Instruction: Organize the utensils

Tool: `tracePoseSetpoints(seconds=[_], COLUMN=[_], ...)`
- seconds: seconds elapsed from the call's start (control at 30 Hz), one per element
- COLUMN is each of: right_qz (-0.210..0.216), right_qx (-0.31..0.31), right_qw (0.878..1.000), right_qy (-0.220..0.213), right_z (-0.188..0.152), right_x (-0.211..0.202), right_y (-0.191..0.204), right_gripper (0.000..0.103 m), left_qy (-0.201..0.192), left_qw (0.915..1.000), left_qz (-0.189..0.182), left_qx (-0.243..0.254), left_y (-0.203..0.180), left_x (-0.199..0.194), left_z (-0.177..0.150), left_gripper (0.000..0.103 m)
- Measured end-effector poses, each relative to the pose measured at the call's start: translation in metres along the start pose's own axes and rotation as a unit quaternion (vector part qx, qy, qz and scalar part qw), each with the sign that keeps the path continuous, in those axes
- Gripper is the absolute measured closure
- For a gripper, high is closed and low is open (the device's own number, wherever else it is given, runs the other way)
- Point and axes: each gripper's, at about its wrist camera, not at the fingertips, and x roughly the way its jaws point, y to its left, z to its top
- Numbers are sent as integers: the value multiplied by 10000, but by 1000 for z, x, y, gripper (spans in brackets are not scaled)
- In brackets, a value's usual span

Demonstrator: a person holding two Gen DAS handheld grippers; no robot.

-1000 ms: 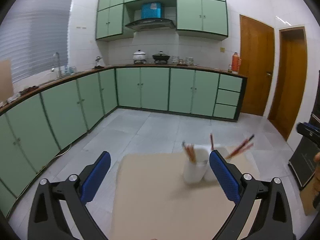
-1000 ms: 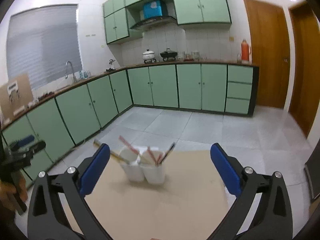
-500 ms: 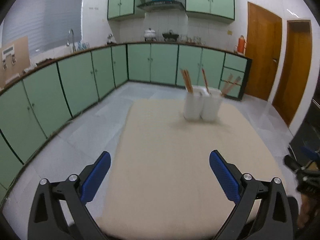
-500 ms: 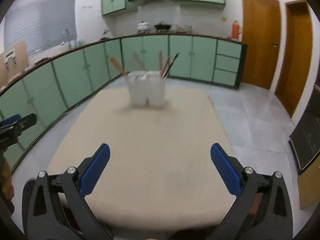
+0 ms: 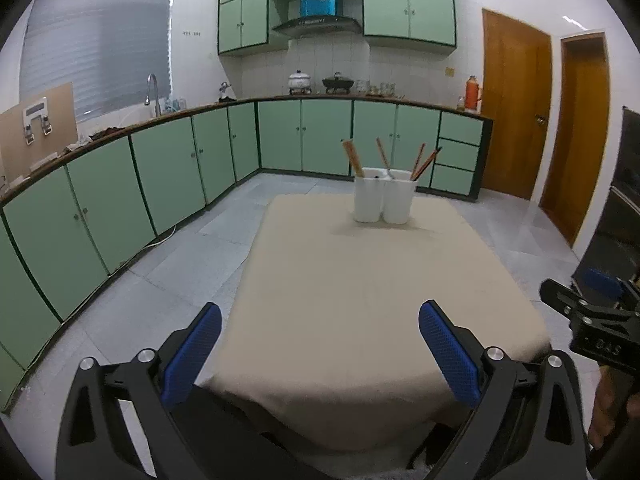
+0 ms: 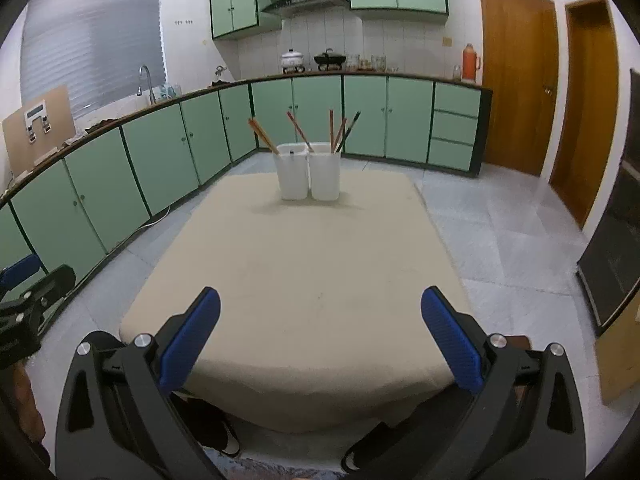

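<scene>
Two white utensil holders (image 5: 383,200) (image 6: 309,176) stand side by side at the far end of a beige-covered table (image 5: 360,300) (image 6: 304,264). Chopsticks and other utensil handles (image 5: 354,158) (image 6: 336,130) stick up out of them. My left gripper (image 5: 318,344) is open and empty over the table's near edge, far from the holders. My right gripper (image 6: 318,336) is also open and empty at the near edge. The right gripper's body (image 5: 592,328) shows at the right edge of the left wrist view, and the left gripper's body (image 6: 24,292) at the left edge of the right wrist view.
Green kitchen cabinets (image 5: 160,168) run along the left and back walls under a countertop with a sink tap (image 5: 152,88) and pots (image 5: 300,80). Wooden doors (image 5: 516,108) stand at the right. A person's shoes (image 6: 224,436) show below the table's near edge.
Both grippers have pulled back from just over the holders to the table's near edge and dropped lower. The holders now look far away. Both jaws stay open.
</scene>
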Motion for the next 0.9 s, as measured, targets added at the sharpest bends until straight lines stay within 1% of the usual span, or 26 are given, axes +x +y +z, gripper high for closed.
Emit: tracePoseSetpoints(seconds=[0.03, 0.07, 0.17, 0.27, 0.4, 0.5, 0.63, 0.77, 0.9], right_qz=[-68, -24, 91, 16, -78, -126, -146, -152, -179], right_qx=[11, 69, 210, 115, 87, 73, 28, -5, -14], right_qw=[10000, 10000, 9996, 9996, 9990, 9987, 9986, 9984, 9981], right_qy=[-1, -19, -158, -271, -431, -478, -501, -542, -592], right_z=[-1, -2, -7, -11, -11, -10, -9, -8, -8], right_x=[-10, -19, -46, -70, -95, -102, -105, -107, -108], right_y=[1, 2, 3, 9, 13, 16, 17, 16, 15], right_gripper=[6, 6, 6, 6, 6, 6, 6, 6, 6], left_qy=[-20, -33, -48, -173, -353, -423, -350, -270, -276], left_qw=[9999, 9998, 9999, 9997, 9988, 9981, 9981, 9986, 9985], left_qz=[109, 178, 87, 127, 159, 176, 66, 44, 56], left_qx=[16, 24, -88, -130, -308, -415, -501, -458, -466], left_y=[-2, -4, -5, -2, 8, 15, 17, 15, 16], left_x=[-9, -18, -43, -63, -86, -94, -93, -90, -91], left_z=[-1, -3, -7, -7, -7, -5, -3, -5, -6], left_gripper=[6, 6, 6, 6, 6, 6, 6, 6, 6])
